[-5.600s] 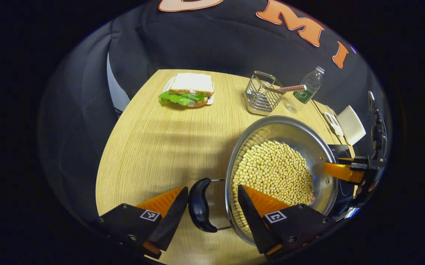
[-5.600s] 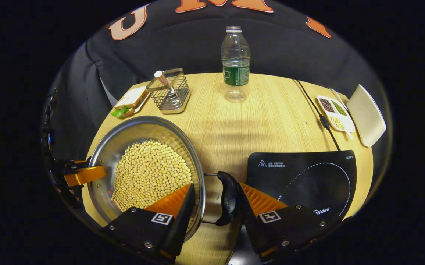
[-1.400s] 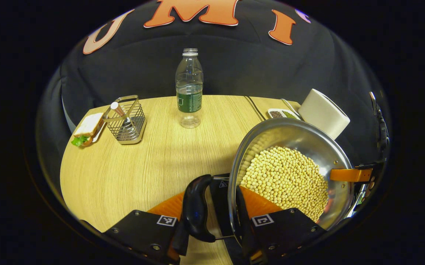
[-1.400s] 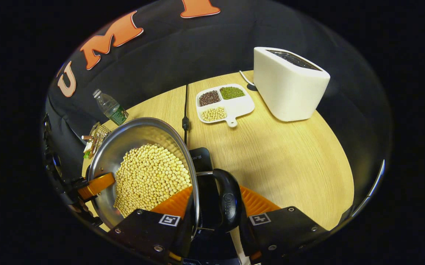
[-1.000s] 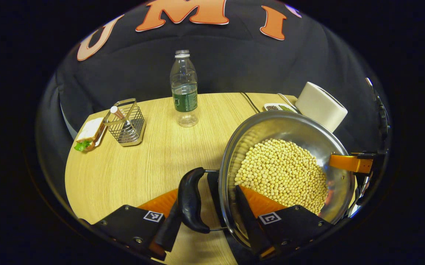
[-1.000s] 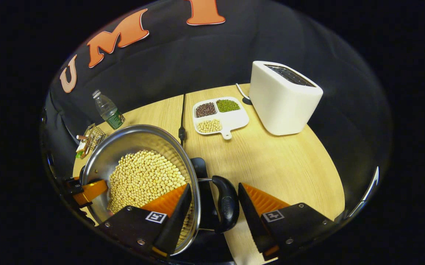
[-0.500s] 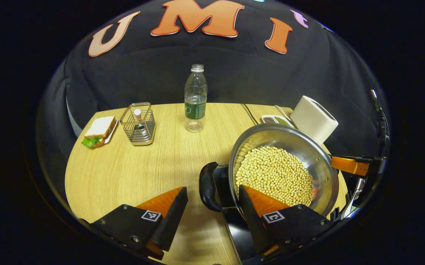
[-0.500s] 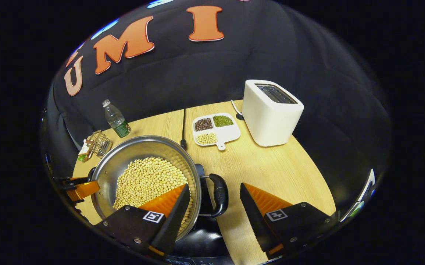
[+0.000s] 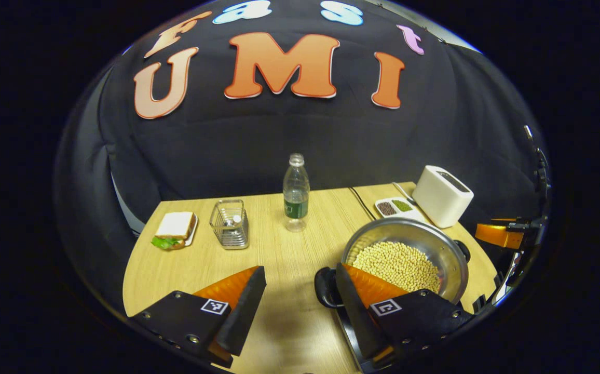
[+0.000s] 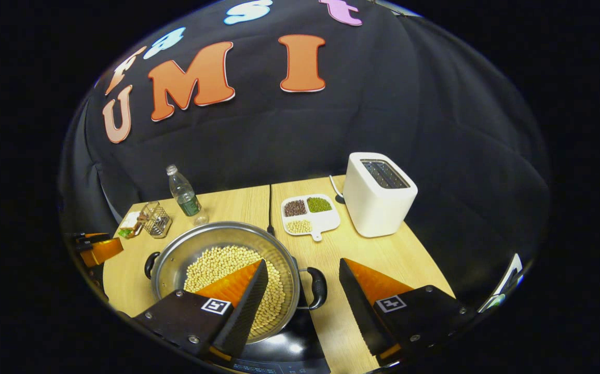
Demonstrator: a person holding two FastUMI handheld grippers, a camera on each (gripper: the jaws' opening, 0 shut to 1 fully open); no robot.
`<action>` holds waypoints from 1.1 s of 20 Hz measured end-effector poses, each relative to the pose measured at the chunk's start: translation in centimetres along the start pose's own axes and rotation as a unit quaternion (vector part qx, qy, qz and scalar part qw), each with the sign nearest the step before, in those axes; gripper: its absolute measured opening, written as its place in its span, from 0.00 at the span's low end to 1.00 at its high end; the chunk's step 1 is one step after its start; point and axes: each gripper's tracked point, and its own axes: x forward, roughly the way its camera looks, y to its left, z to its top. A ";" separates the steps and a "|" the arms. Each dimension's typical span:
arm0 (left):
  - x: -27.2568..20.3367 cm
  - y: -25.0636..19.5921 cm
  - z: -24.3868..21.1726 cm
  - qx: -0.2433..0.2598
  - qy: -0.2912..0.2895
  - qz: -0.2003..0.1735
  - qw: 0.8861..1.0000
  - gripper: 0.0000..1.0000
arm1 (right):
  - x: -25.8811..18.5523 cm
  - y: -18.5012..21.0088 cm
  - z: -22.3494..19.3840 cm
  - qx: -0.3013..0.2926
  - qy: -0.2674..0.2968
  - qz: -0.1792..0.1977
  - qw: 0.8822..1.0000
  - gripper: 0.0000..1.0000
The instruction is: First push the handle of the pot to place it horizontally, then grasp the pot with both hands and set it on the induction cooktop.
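Note:
A steel pot (image 10: 212, 240) full of pale beans sits on the black induction cooktop (image 10: 284, 345) at the table's near edge. Its two black side handles lie level, the right handle (image 10: 318, 288) and the left handle (image 9: 323, 288). My right gripper (image 10: 302, 267) hovers open above and behind the right handle, touching nothing. In the left gripper view the pot (image 9: 404, 230) is low on the right, and my left gripper (image 9: 298, 275) is open, drawn back from the left handle. The right gripper (image 9: 497, 235) shows beyond the pot, and the left gripper (image 10: 97, 249) shows at the far left.
On the wooden table (image 9: 201, 265) stand a water bottle (image 9: 296, 195), a wire caddy (image 9: 230, 224) and a sandwich on a plate (image 9: 175, 230). A white toaster (image 10: 378, 195), a divided dish of grains (image 10: 308, 214) and a black cable (image 10: 270, 208) lie behind the pot.
Both grippers carried the pot to the cooktop, opened off its handles, then rose and pulled back. The pot now rests there, smaller and farther in both views.

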 end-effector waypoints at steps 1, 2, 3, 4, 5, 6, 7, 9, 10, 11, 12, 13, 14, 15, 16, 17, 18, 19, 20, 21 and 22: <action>-0.8 0.9 1.7 -0.005 -0.018 0.006 1.000 0.83 | -0.6 0.0 1.1 -0.001 -0.013 -0.001 1.000 0.87; -1.6 1.8 3.6 -0.009 -0.036 0.013 0.999 0.83 | -1.4 0.0 2.3 -0.003 -0.029 -0.001 1.000 0.86; -2.8 2.9 5.5 -0.013 -0.056 0.021 0.998 0.83 | -2.2 0.0 3.6 -0.004 -0.046 -0.001 0.999 0.86; -3.9 3.9 7.4 -0.019 -0.076 0.026 0.997 0.83 | -2.9 0.0 4.9 -0.004 -0.061 -0.001 0.998 0.86; -5.2 4.9 9.4 -0.024 -0.097 0.034 0.994 0.83 | -3.8 0.0 6.4 -0.002 -0.078 0.000 0.997 0.86; -6.3 5.9 11.2 -0.027 -0.119 0.039 0.992 0.83 | -4.6 0.0 7.6 -0.002 -0.094 0.000 0.996 0.88; -7.3 6.7 12.9 -0.031 -0.141 0.044 0.989 0.83 | -5.4 -0.2 9.0 -0.003 -0.110 0.000 0.994 0.88; -9.8 8.1 16.2 -0.039 -0.180 0.052 0.982 0.83 | -7.2 -0.1 11.8 -0.009 -0.141 -0.002 0.990 0.88; -11.3 8.9 17.8 -0.046 -0.198 0.054 0.978 0.83 | -8.0 -0.1 13.1 -0.011 -0.158 -0.003 0.987 0.89; -12.5 9.6 19.6 -0.056 -0.220 0.056 0.972 0.82 | -8.9 0.1 14.5 -0.010 -0.175 -0.001 0.985 0.89; -13.8 10.2 21.4 -0.062 -0.240 0.057 0.967 0.82 | -9.8 0.3 15.9 -0.008 -0.192 0.002 0.981 0.89; -15.4 10.8 22.7 -0.064 -0.261 0.060 0.961 0.82 | -10.8 0.4 17.2 -0.006 -0.209 0.005 0.978 0.89; -16.6 11.4 23.6 -0.061 -0.278 0.066 0.956 0.80 | -11.8 0.6 18.5 -0.006 -0.225 0.007 0.974 0.89; -17.7 12.0 24.6 -0.056 -0.292 0.075 0.952 0.81 | -12.7 0.8 19.7 -0.008 -0.240 0.009 0.971 0.89; -18.9 12.0 25.6 -0.049 -0.304 0.080 0.948 0.81 | -13.6 1.1 20.9 -0.011 -0.254 0.012 0.967 0.90; -20.2 12.0 26.3 -0.043 -0.316 0.083 0.944 0.78 | -14.5 1.4 21.9 -0.013 -0.268 0.016 0.963 0.90; -21.9 12.4 26.8 -0.035 -0.329 0.089 0.940 0.81 | -15.4 1.8 22.8 -0.017 -0.283 0.020 0.959 0.90; -23.1 12.6 27.4 -0.027 -0.340 0.095 0.935 0.81 | -16.3 2.1 23.6 -0.021 -0.296 0.023 0.955 0.90; -24.0 12.6 27.7 -0.019 -0.352 0.103 0.930 0.78 | -17.1 2.3 24.3 -0.024 -0.310 0.026 0.950 0.90; -24.9 12.7 28.1 -0.014 -0.361 0.111 0.926 0.77 | -17.9 2.8 25.0 -0.027 -0.322 0.031 0.946 0.94; -25.3 12.9 28.4 -0.014 -0.369 0.120 0.922 0.81 | -18.7 3.2 25.4 -0.030 -0.334 0.036 0.942 0.94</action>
